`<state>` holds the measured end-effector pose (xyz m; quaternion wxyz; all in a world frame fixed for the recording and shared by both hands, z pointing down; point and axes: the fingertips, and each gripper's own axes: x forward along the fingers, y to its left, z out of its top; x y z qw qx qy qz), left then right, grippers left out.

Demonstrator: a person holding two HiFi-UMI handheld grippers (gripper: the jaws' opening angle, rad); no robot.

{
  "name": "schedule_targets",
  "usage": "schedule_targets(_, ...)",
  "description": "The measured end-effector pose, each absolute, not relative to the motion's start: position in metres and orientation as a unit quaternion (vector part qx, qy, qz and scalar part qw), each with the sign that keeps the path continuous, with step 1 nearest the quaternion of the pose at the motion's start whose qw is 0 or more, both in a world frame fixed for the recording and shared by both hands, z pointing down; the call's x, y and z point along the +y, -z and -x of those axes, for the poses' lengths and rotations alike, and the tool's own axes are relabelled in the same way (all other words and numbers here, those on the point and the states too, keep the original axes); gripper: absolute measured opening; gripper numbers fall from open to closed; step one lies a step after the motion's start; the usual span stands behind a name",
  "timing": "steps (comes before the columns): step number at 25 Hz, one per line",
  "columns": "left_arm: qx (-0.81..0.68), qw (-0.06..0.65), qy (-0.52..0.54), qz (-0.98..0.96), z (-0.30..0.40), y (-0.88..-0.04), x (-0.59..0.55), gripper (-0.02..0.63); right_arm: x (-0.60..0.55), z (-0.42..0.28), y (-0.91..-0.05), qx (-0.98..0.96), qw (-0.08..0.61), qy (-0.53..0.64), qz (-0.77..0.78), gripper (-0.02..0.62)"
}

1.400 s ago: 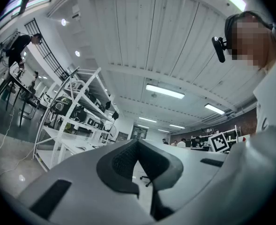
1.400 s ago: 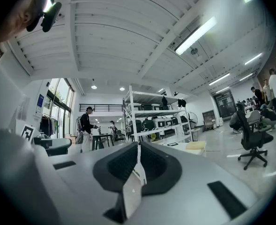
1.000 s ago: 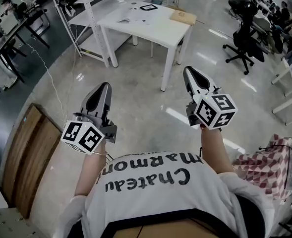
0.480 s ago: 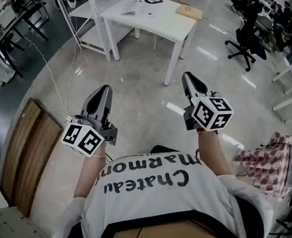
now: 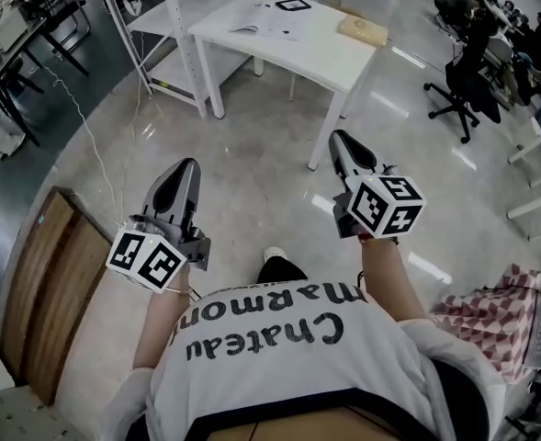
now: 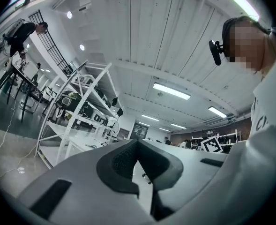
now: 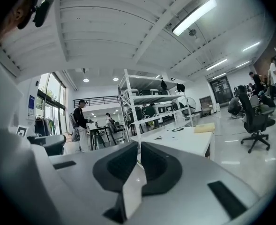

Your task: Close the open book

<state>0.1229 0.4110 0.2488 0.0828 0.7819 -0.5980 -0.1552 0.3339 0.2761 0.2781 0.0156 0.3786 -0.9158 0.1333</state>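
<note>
One open book (image 5: 254,29) lies flat on the white table (image 5: 321,55), well apart from the person, so the closing is not yet begun. The left gripper (image 5: 184,171) and right gripper (image 5: 342,145) point toward it, jaws together and empty.

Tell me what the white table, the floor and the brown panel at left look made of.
White table: probably painted or laminated board on metal legs; flat, even matte white. Floor: polished stone or tile, likely; glossy, mirroring ceiling lights. Brown panel: wood or veneer, judging by lengthwise grain streaks.
</note>
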Motion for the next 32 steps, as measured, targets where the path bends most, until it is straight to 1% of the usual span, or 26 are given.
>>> schedule_targets(7, -0.608, 0.077, 0.165, -0.773, -0.084, -0.235, 0.324, 0.023, 0.181, -0.298, -0.257, -0.921, 0.011, -0.115, -0.371, 0.041)
schedule_targets(15, -0.626, 0.102, 0.167, -0.755, -0.049, -0.25, 0.249, 0.023, 0.094, -0.27, -0.255, -0.923, 0.013, -0.118, -0.367, 0.041)
schedule_targets(20, -0.636, 0.09, 0.186, -0.743, -0.035, -0.258, 0.229, 0.023, 0.069, -0.248, -0.266, -0.929, 0.009, -0.141, -0.343, 0.041)
schedule_targets(25, -0.64, 0.11, 0.179, -0.739, -0.028, -0.28, 0.21, 0.023, 0.059, -0.232, -0.286, -0.927, 0.03, -0.154, -0.34, 0.041)
schedule_targets(29, -0.636, 0.113, 0.184, -0.741, 0.001, -0.283, 0.194, 0.023, 0.05, -0.213, -0.297, -0.921, 0.043, -0.166, -0.351, 0.041)
schedule_targets(32, -0.625, 0.114, 0.171, -0.753, 0.025, -0.284, 0.171, 0.023, 0.033, -0.197, -0.296, -0.911, 0.037, -0.166, -0.375, 0.041)
